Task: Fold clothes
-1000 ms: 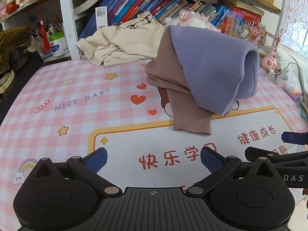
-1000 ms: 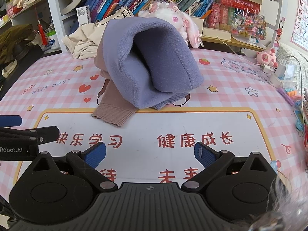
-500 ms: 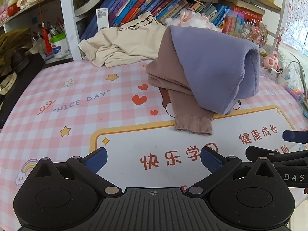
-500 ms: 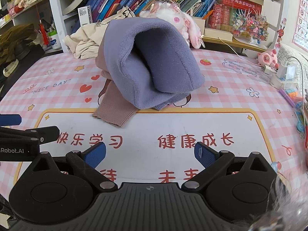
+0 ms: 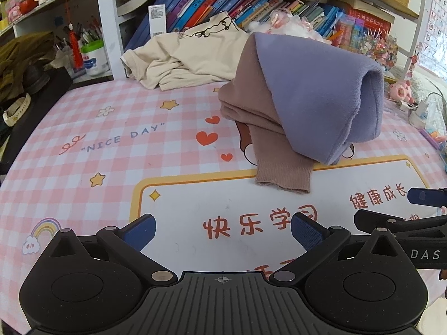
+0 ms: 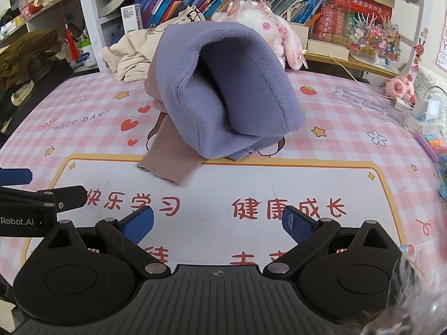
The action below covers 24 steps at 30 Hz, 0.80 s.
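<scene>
Almost nothing has moved: both grippers, left [image 5: 222, 227] and right [image 6: 218, 222], stay apart and empty. The purple-and-brown garment [image 6: 223, 92] lies mid-table, straight ahead, long axis pointing away, slightly nearer the right.

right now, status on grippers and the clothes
Left gripper and right gripper open, empty, short of the pile. Purple garment folded over brown knit on mat. Beige garment unfolded behind. Nothing in the way.

Sweater pile [image 5: 301, 106] on table [image 5: 111, 150]; shirt [image 5: 184, 61] behind.
</scene>
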Tool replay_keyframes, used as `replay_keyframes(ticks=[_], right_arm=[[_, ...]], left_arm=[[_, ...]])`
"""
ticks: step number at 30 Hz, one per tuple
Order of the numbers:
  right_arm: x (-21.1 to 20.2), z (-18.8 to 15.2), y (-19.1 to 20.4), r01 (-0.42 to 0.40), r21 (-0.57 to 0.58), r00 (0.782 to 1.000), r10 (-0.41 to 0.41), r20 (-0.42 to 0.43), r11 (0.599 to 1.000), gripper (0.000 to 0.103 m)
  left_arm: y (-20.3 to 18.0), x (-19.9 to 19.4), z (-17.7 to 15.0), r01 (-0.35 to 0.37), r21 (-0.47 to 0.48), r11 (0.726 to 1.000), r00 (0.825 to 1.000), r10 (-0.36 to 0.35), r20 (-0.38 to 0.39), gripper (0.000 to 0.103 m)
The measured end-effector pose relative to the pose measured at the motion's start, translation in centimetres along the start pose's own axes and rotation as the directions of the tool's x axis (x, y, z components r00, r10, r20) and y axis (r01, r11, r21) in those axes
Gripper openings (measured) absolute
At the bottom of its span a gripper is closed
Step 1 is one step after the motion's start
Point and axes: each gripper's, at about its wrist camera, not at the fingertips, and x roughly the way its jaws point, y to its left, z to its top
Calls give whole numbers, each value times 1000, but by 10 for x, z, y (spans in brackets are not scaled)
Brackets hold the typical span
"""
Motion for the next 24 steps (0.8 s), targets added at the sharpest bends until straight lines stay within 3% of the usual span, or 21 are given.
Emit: replay_keyframes(ticks=[15,24], right_arm=[[11,-1,-30,-62,-19,998,61,-29,998,99],[13,-2,-84,-79,88,997,79,3,993,98]], left_arm=[[-31,-3,-5,-12,-7,1000,998,12,63,103],[-66,10,1,10,1,1000,998,-10,66,103]])
